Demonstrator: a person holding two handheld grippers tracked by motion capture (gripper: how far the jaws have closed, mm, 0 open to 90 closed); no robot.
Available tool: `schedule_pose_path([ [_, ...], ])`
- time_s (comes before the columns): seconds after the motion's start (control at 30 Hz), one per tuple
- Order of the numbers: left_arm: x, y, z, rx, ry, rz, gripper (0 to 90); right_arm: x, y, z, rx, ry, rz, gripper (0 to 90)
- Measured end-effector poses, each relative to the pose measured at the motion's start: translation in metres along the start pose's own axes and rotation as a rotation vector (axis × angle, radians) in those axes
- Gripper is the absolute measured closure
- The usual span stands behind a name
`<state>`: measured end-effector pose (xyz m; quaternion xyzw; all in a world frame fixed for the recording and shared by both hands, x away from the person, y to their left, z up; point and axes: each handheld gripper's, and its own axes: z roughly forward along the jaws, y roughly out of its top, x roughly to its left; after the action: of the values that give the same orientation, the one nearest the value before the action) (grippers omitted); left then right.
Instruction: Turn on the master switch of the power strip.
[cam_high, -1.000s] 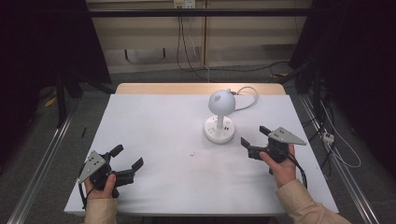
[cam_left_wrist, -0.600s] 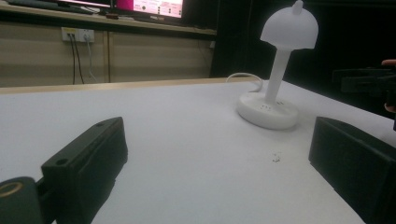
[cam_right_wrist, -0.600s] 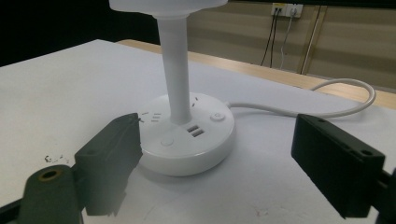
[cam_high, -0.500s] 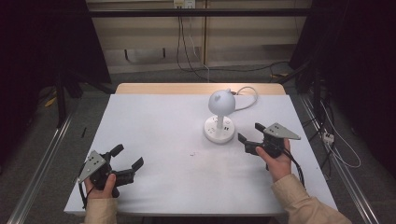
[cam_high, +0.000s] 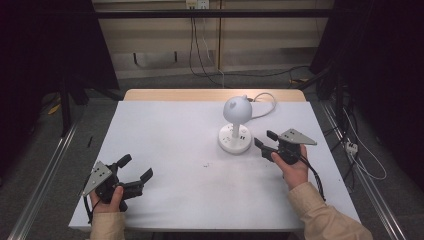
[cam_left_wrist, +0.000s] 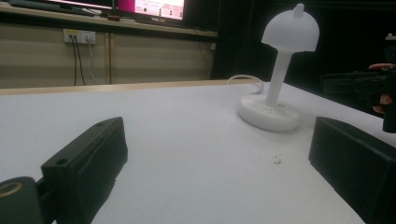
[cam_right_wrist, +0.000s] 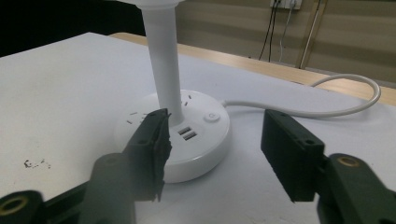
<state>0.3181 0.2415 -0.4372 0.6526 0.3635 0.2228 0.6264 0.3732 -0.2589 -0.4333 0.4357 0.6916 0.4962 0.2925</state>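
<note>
A white table lamp stands right of the table's middle, with a round base and a dome shade. Its base has a power button and two USB ports facing my right gripper. The right gripper sits just right of the base, pointing at it. Its jaws have just been closing and stand half apart, with nothing between them. My left gripper rests near the front left corner, open and empty. In the left gripper view its jaws frame bare tabletop, with the lamp far off.
The lamp's white cord loops off the back right of the white table. A small dark smudge marks the tabletop. A wall socket with cables is behind the table. Metal rails run along both sides on the floor.
My right gripper has shifted a little left toward the lamp base and its jaws stand narrower. The left gripper has stayed put.
</note>
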Motion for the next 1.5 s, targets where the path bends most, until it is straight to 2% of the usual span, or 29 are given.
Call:
schedule_pose_path([
  [0.27, 0.001, 0.0, 0.0, 0.001, 0.002, 0.006, 4.0, -0.004, -0.002, 0.004, 0.017, 0.018, 0.033, 58.9],
  [0.5, 0.001, 0.001, 0.0, 0.002, 0.003, 0.014, 4.0, -0.004, 0.005, 0.008, 0.039, 0.031, 0.016, 70.9],
  [1.0, 0.001, 0.001, 0.001, 0.001, -0.002, 0.008, 4.0, -0.008, 0.002, 0.022, 0.085, 0.06, 0.036, 83.0],
  [1.2, 0.002, 0.001, 0.002, -0.003, -0.003, 0.004, 4.0, -0.006, 0.011, 0.03, 0.078, 0.078, 0.028, 86.4],
  [1.5, 0.001, 0.001, 0.003, -0.005, -0.011, 0.002, 4.0, -0.005, 0.015, 0.038, 0.09, 0.077, 0.03, 88.7],
])
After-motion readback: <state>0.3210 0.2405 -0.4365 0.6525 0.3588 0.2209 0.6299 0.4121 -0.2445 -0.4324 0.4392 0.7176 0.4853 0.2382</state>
